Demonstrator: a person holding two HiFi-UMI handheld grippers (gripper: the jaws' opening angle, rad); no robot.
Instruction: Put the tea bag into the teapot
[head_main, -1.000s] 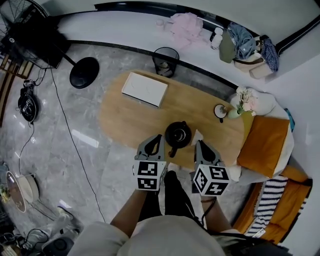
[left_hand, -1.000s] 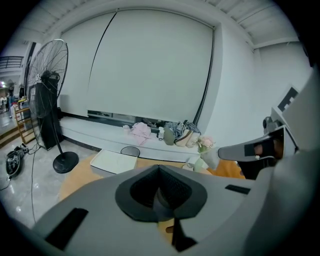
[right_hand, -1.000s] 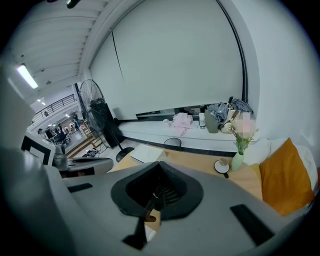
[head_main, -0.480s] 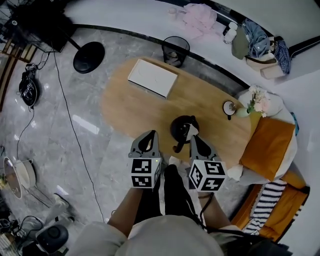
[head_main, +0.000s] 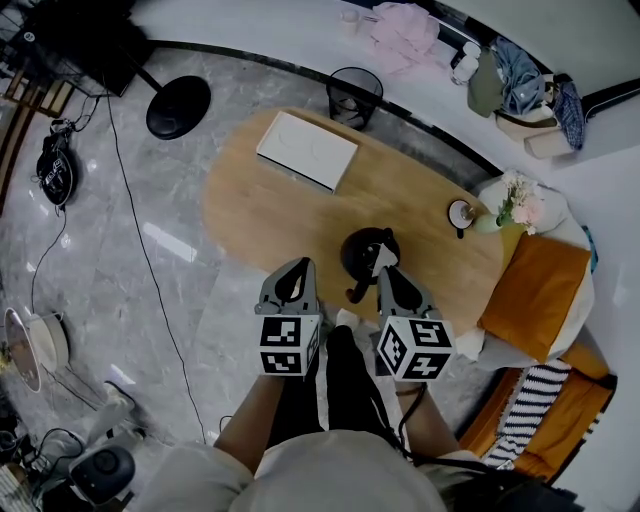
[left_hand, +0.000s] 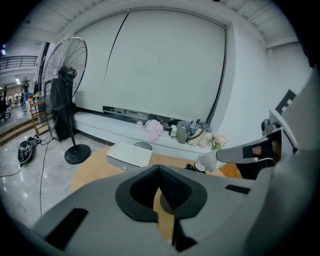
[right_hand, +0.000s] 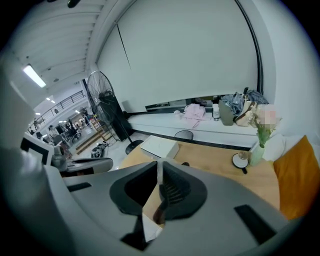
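Observation:
A black teapot (head_main: 358, 252) stands near the front edge of the oval wooden table (head_main: 270, 205). My right gripper (head_main: 388, 275) is shut on a white tea bag (head_main: 384, 257), which sits at the teapot's right rim in the head view. In the right gripper view the thin white tea bag (right_hand: 150, 226) is pinched between the closed jaws of the right gripper (right_hand: 159, 169). My left gripper (head_main: 303, 266) hovers left of the teapot at the table's edge. It is shut in the left gripper view (left_hand: 159, 171), with nothing in it.
A white flat box (head_main: 307, 150) lies at the table's far left. A cup on a saucer (head_main: 461, 214) and a flower vase (head_main: 510, 205) stand at the right end. A black bin (head_main: 355, 97), a fan base (head_main: 178, 106) and an orange cushion (head_main: 535, 290) surround the table.
My right gripper has carried the tea bag left, from the table beside the teapot to the teapot's right rim. The left gripper has stayed about where it was.

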